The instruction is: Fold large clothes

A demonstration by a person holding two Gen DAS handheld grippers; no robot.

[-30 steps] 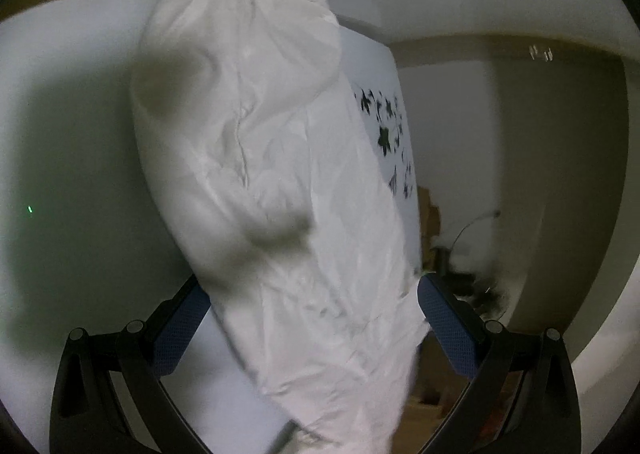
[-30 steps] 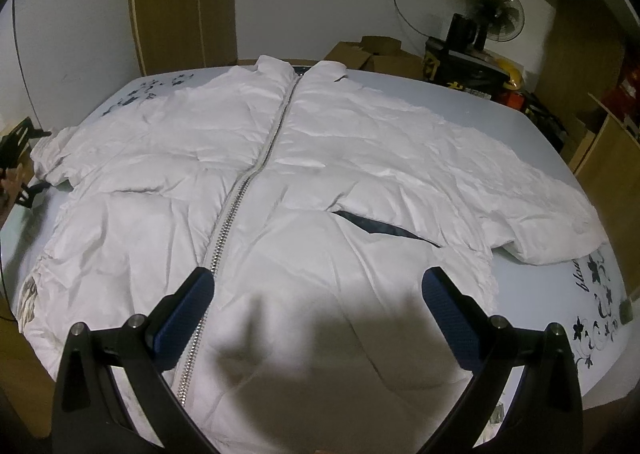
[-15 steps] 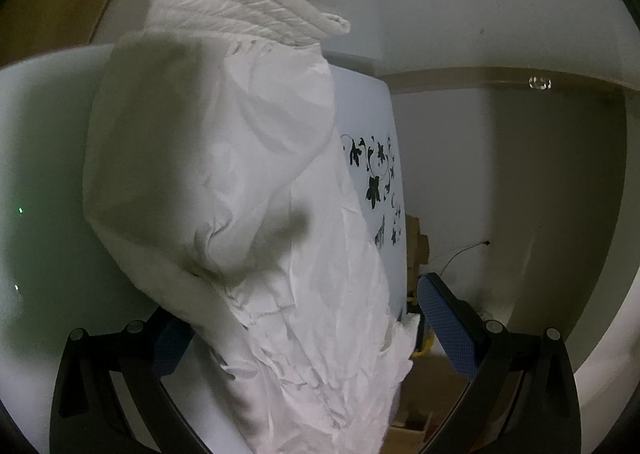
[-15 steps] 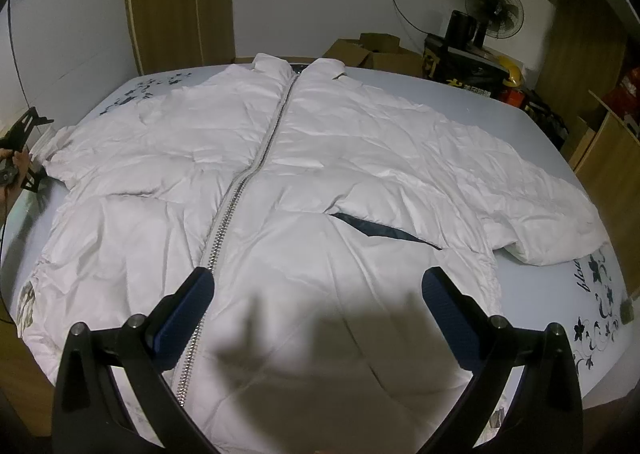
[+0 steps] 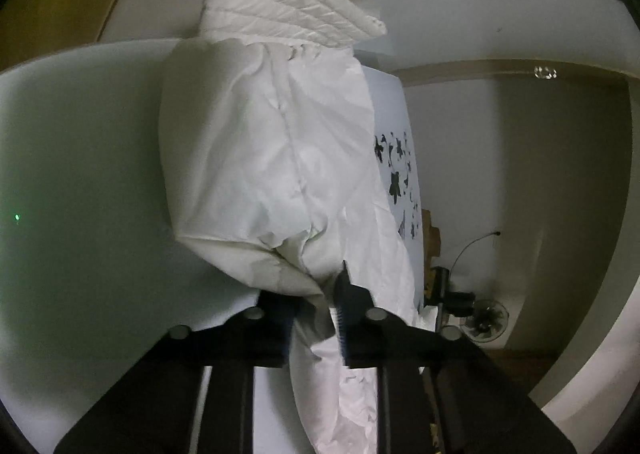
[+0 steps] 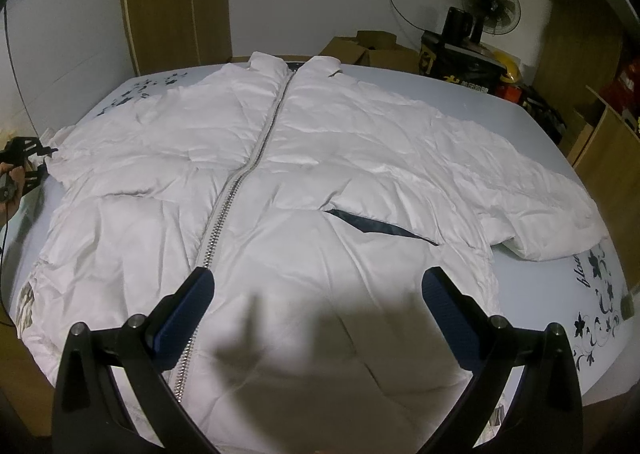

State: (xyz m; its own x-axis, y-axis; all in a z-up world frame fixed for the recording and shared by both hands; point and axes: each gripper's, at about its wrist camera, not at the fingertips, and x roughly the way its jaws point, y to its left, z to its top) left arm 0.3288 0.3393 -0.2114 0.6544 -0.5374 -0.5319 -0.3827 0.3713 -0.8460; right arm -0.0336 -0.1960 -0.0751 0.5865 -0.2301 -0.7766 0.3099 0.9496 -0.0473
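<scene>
The white puffer jacket (image 6: 288, 181) lies front-up and zipped across the pale blue bed (image 6: 532, 294), collar at the far edge, both sleeves spread wide, laid flat so the folds can start from the outside in. The left gripper (image 5: 316, 318) has just snapped closed, and there is cloth between its jaws: it clamps the end of the left sleeve (image 5: 272, 173), near the ribbed cuff (image 5: 288, 13). That is the sensible place to take hold, since the sleeve end is what has to travel over the chest. In the right wrist view the same gripper shows small at the far left bed edge, a hand (image 6: 10, 181) behind it, though it is too tiny there to read the grip.

The right gripper (image 6: 320, 318) hovers over the lower front of the jacket with its jaws spread wide and nothing in them, just right of the zipper (image 6: 248, 169). I judge it waits there, well placed to pin the body or take the hem. The other sleeve (image 6: 540, 213) lies untouched, out toward the flower print (image 6: 600, 286).
</scene>
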